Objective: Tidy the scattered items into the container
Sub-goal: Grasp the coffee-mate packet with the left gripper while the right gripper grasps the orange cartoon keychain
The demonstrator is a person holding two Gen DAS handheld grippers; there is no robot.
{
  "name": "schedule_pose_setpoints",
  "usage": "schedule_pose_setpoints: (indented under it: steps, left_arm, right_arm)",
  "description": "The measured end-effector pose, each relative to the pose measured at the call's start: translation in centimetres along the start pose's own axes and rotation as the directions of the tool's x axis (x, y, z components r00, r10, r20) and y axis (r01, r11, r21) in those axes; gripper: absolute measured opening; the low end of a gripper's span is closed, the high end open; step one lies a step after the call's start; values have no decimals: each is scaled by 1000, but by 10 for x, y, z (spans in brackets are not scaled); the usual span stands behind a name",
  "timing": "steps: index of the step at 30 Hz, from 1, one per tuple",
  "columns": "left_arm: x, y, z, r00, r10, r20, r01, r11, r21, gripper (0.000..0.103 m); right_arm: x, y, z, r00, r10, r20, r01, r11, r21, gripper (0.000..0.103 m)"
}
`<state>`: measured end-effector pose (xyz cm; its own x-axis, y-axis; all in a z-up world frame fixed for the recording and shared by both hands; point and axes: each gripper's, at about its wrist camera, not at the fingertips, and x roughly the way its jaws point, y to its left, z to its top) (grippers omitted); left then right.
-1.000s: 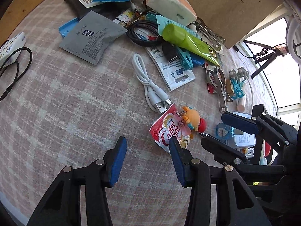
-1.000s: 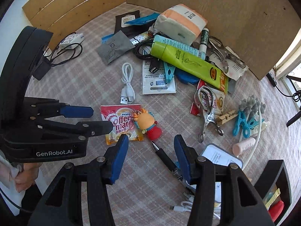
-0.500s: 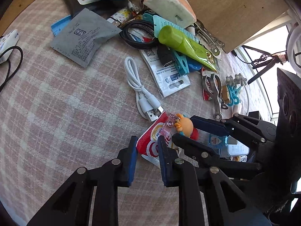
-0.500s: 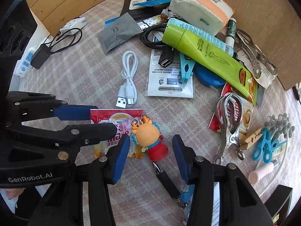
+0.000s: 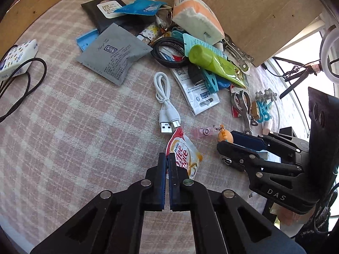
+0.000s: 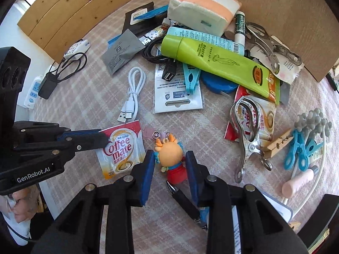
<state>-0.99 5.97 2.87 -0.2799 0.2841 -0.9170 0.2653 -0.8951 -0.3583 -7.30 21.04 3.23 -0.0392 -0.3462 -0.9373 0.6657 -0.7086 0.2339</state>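
- Pink-and-cream plaid cloth covers the surface (image 6: 89, 97), with wooden panels standing along its far edge.
- A Coffee mate sachet (image 6: 121, 148) lies on the cloth near the front of the clutter; the left gripper (image 5: 167, 165) has its jaws closed on the sachet's edge, blue pads pinching the foil.
- Just right of the sachet, an orange-headed keychain figure (image 6: 171, 158) in red lies on the cloth between the blue pads of the right gripper (image 6: 169, 169), whose jaws are closing around it; the pads do not yet press on it.
- A black pen (image 6: 184, 201) lies just nearer the camera than the figure, under the right gripper.
- Beyond the sachet, a coiled white USB cable (image 6: 132, 93) rests on the cloth, its plugs pointing toward the sachet.
- Farther from the sachet, a green tube (image 6: 216, 63) lies across a white card pack (image 6: 178, 93), with a tissue pack (image 6: 201, 6) behind it by the wooden panel.
- Right of the figure, a metal punch (image 6: 247, 135) lies over a second sachet, and beyond that are blue clips (image 6: 298, 150).
- A grey foil packet (image 5: 114, 53) sits well left of the tube.
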Motion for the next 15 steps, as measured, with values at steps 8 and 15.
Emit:
schedule_pose_setpoints:
  steps: [8, 15]
  left_arm:
    - [-34, -7, -4, 999, 1, 53, -3, 999, 39, 0]
    - [-64, -39, -1, 996, -51, 74, 43, 992, 115, 0]
  right_arm:
    - [-30, 4, -5, 997, 17, 77, -21, 999, 46, 29]
    - [-75, 11, -12, 986, -15, 165, 3, 997, 75, 29]
